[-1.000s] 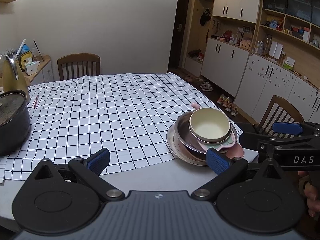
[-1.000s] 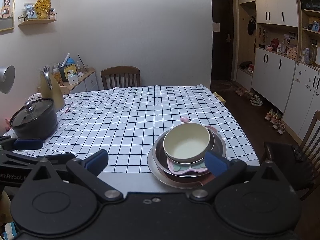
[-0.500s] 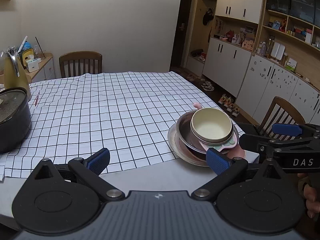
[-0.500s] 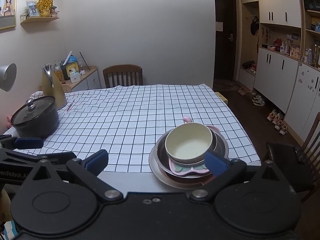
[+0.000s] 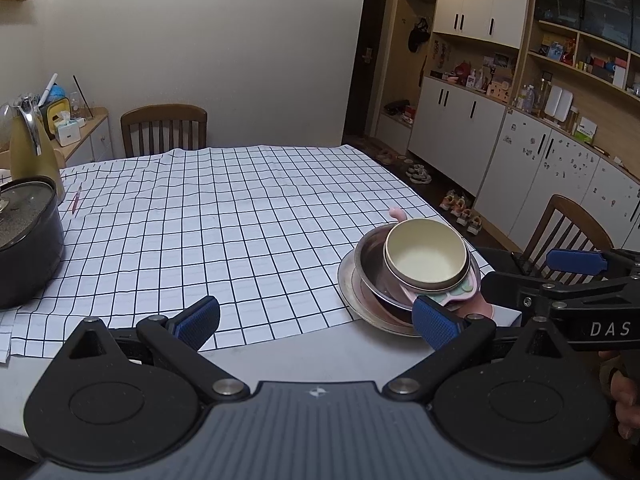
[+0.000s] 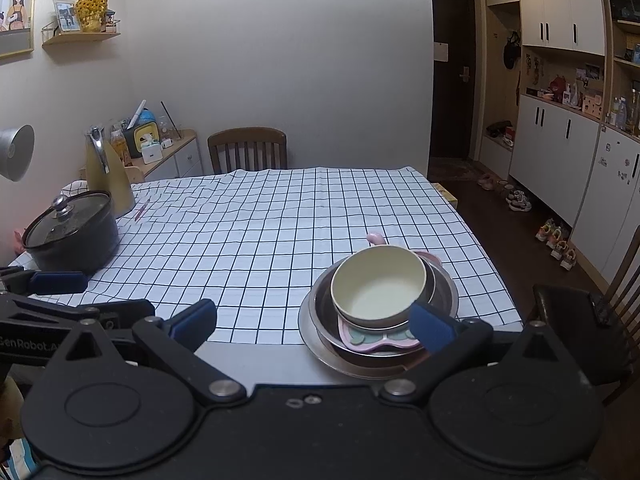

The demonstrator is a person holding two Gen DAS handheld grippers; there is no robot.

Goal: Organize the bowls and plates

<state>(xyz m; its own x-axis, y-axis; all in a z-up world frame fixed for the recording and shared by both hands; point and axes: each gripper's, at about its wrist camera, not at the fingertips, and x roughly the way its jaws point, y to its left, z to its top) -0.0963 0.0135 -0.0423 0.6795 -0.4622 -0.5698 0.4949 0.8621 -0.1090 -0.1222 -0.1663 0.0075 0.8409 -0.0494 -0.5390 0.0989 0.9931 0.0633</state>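
Wide bare stretch of checked tablecloth [image 6: 272,232] across the table's middle and far edge — open passage. Blocking the near right corner: stacked dishes [image 6: 380,308]. Crowding the left edge: lidded black pot [image 6: 72,236] and yellow jug [image 6: 106,176] — with a wooden chair [image 6: 248,152] behind the far edge.

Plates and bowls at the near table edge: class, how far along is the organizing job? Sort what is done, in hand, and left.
Done: the dishes already sit nested, with a cream bowl on a pink dish, a steel bowl and a steel plate. In hand: nothing; the left tongs and right tongs are open and empty. Left: whether the stack must move cannot be told.
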